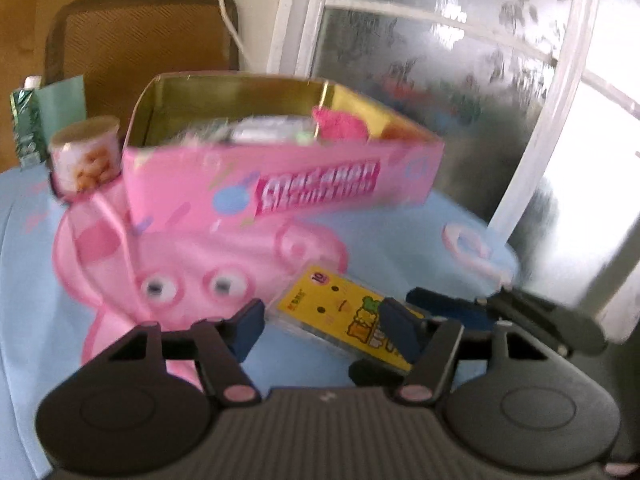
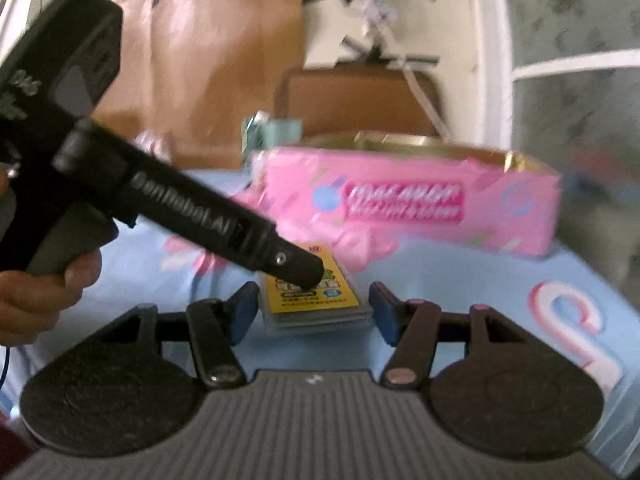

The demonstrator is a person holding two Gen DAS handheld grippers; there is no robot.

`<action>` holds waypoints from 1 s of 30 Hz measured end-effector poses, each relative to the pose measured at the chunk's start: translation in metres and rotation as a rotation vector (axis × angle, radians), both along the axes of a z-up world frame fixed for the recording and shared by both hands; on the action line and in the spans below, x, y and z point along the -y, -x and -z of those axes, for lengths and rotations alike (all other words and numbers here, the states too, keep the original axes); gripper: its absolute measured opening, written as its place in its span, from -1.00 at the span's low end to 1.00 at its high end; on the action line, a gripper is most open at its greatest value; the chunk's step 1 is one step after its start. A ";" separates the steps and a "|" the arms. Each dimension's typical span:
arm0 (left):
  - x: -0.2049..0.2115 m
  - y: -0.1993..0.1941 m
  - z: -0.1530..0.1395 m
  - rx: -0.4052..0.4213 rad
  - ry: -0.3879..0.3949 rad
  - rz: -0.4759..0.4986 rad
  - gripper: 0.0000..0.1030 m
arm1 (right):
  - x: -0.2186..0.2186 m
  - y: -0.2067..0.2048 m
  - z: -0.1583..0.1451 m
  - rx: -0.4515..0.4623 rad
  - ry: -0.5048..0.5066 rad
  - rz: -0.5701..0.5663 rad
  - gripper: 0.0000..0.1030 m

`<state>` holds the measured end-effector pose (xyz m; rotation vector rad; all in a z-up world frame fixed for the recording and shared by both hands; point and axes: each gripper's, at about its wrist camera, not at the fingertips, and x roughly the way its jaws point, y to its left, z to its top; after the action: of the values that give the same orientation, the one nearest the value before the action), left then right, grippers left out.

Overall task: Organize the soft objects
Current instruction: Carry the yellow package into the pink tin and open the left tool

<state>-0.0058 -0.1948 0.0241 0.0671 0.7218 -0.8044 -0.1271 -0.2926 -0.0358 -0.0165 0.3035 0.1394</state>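
A flat yellow packet (image 1: 340,312) lies on the light blue cloth with a pink cartoon print (image 1: 32,280). My left gripper (image 1: 320,326) is open, its fingers on either side of the packet's near end. My right gripper (image 2: 310,312) is open too, its blue pads flanking the same packet (image 2: 316,300). The left gripper's black body (image 2: 180,208) crosses the right wrist view, its tip over the packet. An open pink tin box (image 1: 280,176) stands behind, holding a pink fluffy item (image 1: 340,124) and pale wrapped things.
A small can with a picture label (image 1: 86,156) stands left of the box, with a green carton (image 1: 28,120) behind it. A brown chair back (image 1: 140,36) and a frosted window (image 1: 460,80) lie beyond. The right gripper's fingers (image 1: 520,312) show at right.
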 end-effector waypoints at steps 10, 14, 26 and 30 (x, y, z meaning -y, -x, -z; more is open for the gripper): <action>0.036 -0.070 -0.065 0.159 0.062 -0.096 0.42 | 0.034 -0.068 -0.050 0.229 0.004 0.088 0.23; 0.048 -0.111 -0.053 0.151 -0.029 -0.236 0.48 | 0.038 -0.136 -0.042 0.209 0.192 0.233 0.41; -0.037 -0.051 -0.037 0.214 0.060 -0.265 0.59 | -0.004 -0.086 -0.030 0.272 0.170 0.106 0.53; -0.085 -0.046 -0.023 0.189 0.027 -0.372 0.59 | -0.029 -0.093 -0.031 0.165 0.129 -0.055 0.53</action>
<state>0.0405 -0.1100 0.0475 -0.0162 0.5232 -0.4442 -0.0342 -0.2638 -0.0044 -0.1636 0.1468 0.1721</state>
